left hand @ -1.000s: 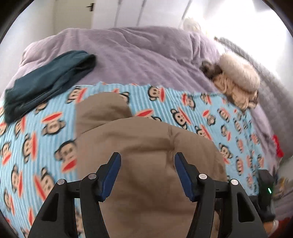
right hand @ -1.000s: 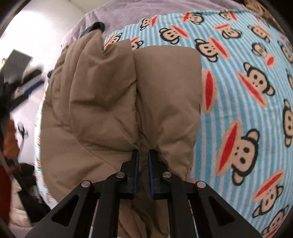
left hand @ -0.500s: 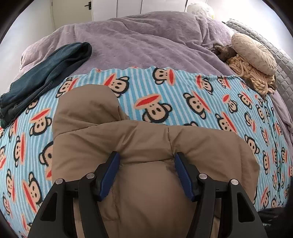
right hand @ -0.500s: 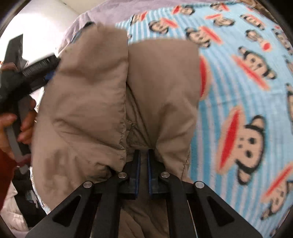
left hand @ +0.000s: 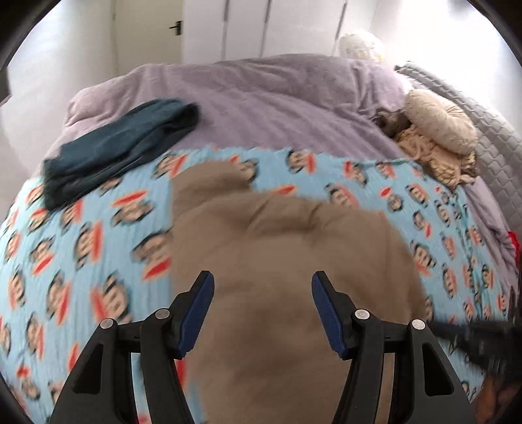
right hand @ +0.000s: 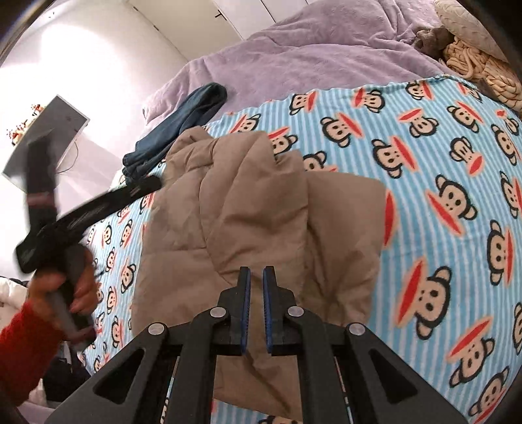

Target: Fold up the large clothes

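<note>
A tan, puffy quilted jacket (right hand: 257,221) lies bunched on a light blue striped fleece blanket printed with cartoon monkey faces (right hand: 456,202). In the right wrist view its long axis runs from the bottom centre of the frame up toward the upper left, where a rounded lobe, hood or sleeve, it is hard to say, points at a folded dark teal garment (right hand: 182,120). In the left wrist view the jacket (left hand: 280,261) fills the lower centre, blurred.

The left gripper (left hand: 262,290) hangs over the jacket with its blue-padded jaws spread wide and nothing pinched between them. The right gripper (right hand: 256,277) has its jaws drawn nearly together, only a thin slit between them; whether any fabric is caught there cannot be told.

At the left edge of the right wrist view, a hand (right hand: 65,287) in a red sleeve holds the other tool.

The blanket covers a bed with a lilac plush duvet (left hand: 261,107). A round cream cushion (left hand: 440,120) and a chunky knitted throw (left hand: 437,159) sit at the upper right, white walls and cupboard doors (left hand: 248,29) behind.
</note>
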{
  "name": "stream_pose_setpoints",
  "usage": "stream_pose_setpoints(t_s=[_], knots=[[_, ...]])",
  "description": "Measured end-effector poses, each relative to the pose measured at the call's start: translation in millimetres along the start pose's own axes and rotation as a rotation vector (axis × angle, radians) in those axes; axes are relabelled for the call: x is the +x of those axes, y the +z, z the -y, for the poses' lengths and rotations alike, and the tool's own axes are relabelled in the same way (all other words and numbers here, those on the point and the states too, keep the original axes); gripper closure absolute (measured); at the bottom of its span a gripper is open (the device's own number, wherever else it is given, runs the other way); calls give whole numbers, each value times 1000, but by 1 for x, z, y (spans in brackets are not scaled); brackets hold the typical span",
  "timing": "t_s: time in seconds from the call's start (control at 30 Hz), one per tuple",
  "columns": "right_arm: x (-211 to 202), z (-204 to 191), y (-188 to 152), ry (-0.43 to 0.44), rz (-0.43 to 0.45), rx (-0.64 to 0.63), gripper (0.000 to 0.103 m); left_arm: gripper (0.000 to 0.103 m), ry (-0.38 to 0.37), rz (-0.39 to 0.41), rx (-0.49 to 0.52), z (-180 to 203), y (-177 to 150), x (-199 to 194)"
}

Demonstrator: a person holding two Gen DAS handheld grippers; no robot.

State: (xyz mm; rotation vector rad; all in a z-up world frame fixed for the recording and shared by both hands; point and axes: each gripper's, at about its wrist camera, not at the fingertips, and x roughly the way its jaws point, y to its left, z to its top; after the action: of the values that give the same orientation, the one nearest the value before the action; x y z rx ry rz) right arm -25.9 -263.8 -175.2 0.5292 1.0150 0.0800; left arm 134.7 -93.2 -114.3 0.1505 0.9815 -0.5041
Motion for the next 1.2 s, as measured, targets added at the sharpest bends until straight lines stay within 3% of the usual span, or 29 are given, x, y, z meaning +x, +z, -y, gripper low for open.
stream_pose_setpoints(t_s=[0.17, 0.33, 0.63, 1.2], knots=[[11, -10, 36, -17, 55, -37, 92, 39, 24, -75, -90, -24, -55, -7], [60, -5, 32, -37, -85, -51, 93, 39, 32, -99, -113, -20, -91, 9], [84, 5, 14, -63, -114, 2, 93, 34, 25, -124, -131, -22, -89, 16], [8, -30, -27, -148, -118, -49, 93, 34, 52, -143, -148, -23, -94, -14]])
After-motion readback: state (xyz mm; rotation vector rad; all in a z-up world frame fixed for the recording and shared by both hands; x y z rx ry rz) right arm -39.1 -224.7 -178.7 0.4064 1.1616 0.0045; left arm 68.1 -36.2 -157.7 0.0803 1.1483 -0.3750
